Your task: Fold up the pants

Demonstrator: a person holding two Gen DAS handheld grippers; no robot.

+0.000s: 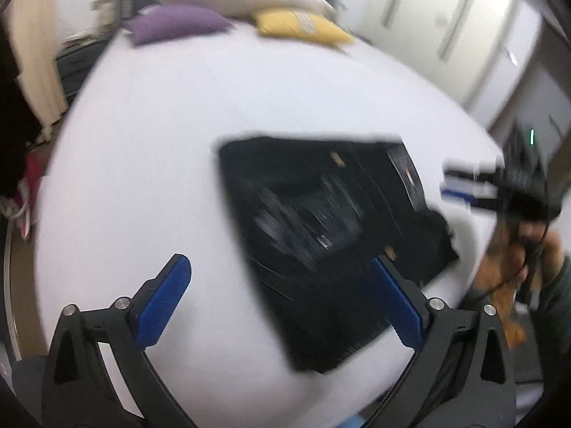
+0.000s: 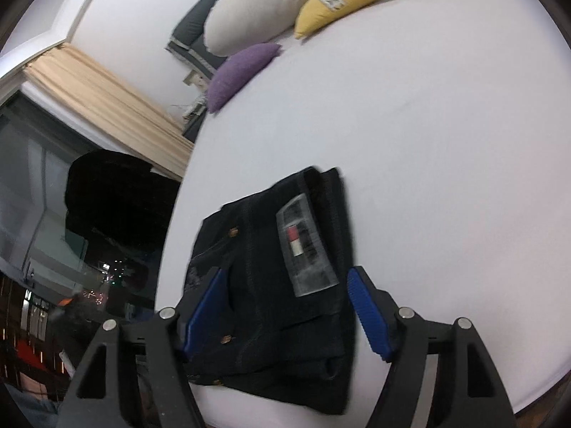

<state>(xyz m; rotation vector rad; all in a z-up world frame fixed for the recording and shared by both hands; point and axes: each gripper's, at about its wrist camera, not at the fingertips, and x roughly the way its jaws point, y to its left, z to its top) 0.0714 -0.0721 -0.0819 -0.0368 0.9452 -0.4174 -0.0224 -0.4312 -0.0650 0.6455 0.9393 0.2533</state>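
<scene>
Dark folded pants (image 1: 317,242) lie in a compact bundle on the white bed (image 1: 160,142), near its front edge. In the right wrist view the pants (image 2: 278,285) show a grey label with a red and white mark and brass rivets. My left gripper (image 1: 282,271) is open and empty, held above the bundle's left part. My right gripper (image 2: 285,281) is open and empty, its blue fingers either side of the bundle. The right gripper also shows at the right of the left wrist view (image 1: 460,185), open, held by a hand.
A cream pillow (image 2: 264,7), a yellow cushion (image 2: 339,3) and a purple cushion (image 2: 242,71) lie at the head of the bed (image 2: 446,125). A beige curtain (image 2: 107,107) and a dark window are to the left. White wardrobe doors (image 1: 446,25) stand beyond the bed.
</scene>
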